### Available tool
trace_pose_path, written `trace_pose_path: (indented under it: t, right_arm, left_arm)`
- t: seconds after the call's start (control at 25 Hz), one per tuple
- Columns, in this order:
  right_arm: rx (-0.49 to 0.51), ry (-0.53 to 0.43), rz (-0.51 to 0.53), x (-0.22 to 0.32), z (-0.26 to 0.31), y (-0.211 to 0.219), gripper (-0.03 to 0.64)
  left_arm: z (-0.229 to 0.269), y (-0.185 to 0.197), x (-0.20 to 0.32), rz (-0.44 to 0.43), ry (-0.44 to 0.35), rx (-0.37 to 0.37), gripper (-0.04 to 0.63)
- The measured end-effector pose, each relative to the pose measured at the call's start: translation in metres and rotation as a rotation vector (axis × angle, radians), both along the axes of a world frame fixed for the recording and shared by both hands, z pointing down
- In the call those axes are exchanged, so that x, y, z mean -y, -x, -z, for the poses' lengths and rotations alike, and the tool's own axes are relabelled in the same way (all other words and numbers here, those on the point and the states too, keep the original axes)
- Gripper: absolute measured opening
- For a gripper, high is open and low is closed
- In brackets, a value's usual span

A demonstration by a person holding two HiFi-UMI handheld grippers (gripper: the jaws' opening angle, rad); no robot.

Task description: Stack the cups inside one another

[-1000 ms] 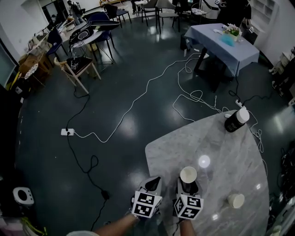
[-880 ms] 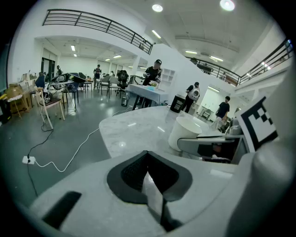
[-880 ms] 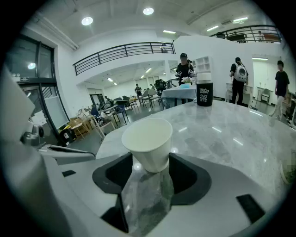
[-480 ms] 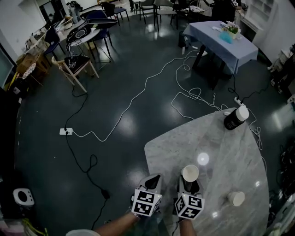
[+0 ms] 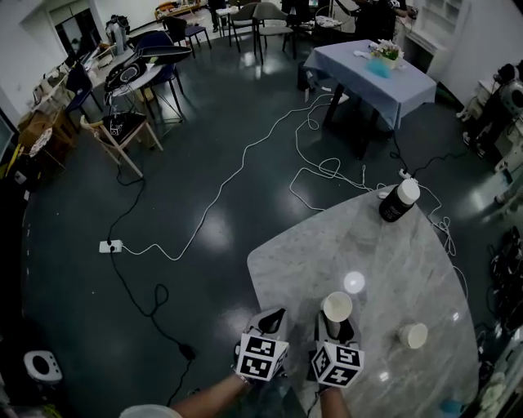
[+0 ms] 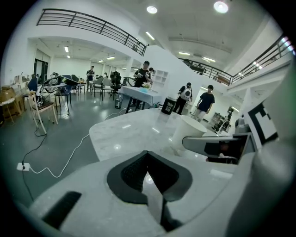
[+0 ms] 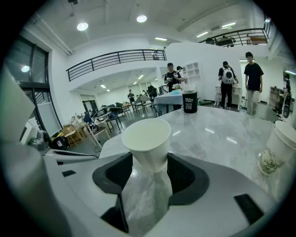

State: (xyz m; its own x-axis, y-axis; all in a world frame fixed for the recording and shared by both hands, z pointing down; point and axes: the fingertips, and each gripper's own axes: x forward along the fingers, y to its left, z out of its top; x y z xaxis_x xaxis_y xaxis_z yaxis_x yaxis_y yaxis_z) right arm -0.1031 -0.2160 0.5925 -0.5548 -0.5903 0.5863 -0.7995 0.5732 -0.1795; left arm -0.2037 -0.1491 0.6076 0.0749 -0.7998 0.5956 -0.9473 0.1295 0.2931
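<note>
Two side by side: right gripper (image 5: 337, 328) around upright cup (image 5: 337, 307), left gripper (image 5: 274, 320) closed.

Dim head view, bright ceiling lights (image 6: 220, 6), fisheye-warped dark edges

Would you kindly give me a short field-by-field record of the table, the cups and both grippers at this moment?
Table: marble top
Right gripper: jaws closed on a white paper cup, mouth up
Left gripper: jaws together, nothing between them, beside the right one
Second cup: stands alone on the table, right of the held cup, apart from it
Dark jar: white lid, at the table's far edge
Stacking: not yet done
</note>
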Motion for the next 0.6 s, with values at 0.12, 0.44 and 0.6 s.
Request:
trace_pose_path:
  t: [0.12, 0.44, 0.6]
  right_arm:
    - [0.003, -0.009, -0.023, -0.008, 0.007, -0.011, 0.213]
    - [0.01, -0.054, -0.089, -0.007, 0.033, -0.045, 0.212]
    - [0.016, -0.065, -0.13, -0.007, 0.047, -0.064, 0.213]
  left_arm:
    - [0.007, -0.01, -0.003, -0.023, -0.016, 0.001, -0.005]
    - [0.026, -0.036, 0.001, -0.079, -0.051, 0.015, -0.005]
    - [0.041, -0.052, 0.005, -0.112, -0.073, 0.018, -0.005]
